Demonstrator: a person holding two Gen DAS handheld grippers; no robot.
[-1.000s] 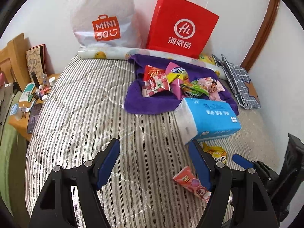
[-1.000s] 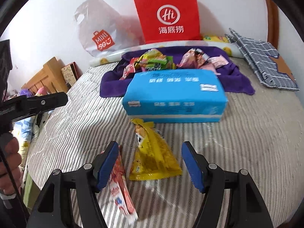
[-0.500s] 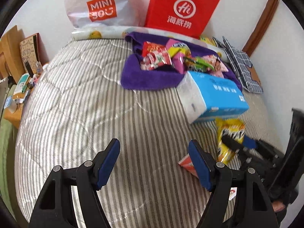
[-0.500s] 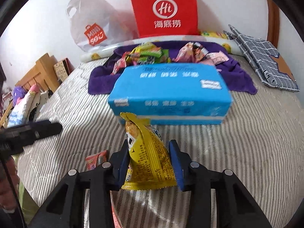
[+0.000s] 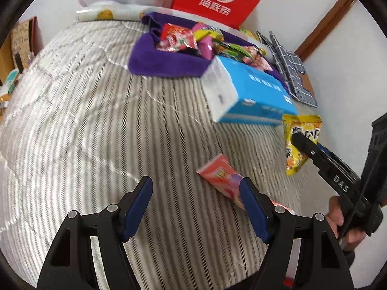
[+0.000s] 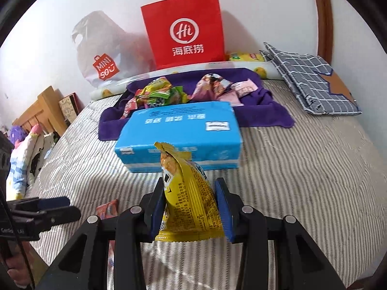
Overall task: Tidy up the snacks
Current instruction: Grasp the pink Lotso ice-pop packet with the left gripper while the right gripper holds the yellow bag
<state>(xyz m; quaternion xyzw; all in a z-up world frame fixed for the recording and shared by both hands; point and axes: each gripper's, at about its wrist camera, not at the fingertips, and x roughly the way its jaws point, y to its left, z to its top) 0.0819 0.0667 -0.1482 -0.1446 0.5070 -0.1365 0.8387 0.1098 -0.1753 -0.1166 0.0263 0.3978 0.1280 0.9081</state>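
Checked cloth (image 6: 312,82) clearer from right wrist

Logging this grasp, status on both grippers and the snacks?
Right gripper jaws just closed on yellow snack packet, lifted. Left gripper open over bed, red snack packet beside its jaw. Blue tissue pack sits before the purple towel pile.

One blue tissue pack (image 6: 179,130), one yellow snack packet (image 6: 191,198), one red snack packet (image 5: 221,177), two bags behind the pack: a red paper bag (image 6: 186,29) and a white plastic bag (image 6: 101,50).
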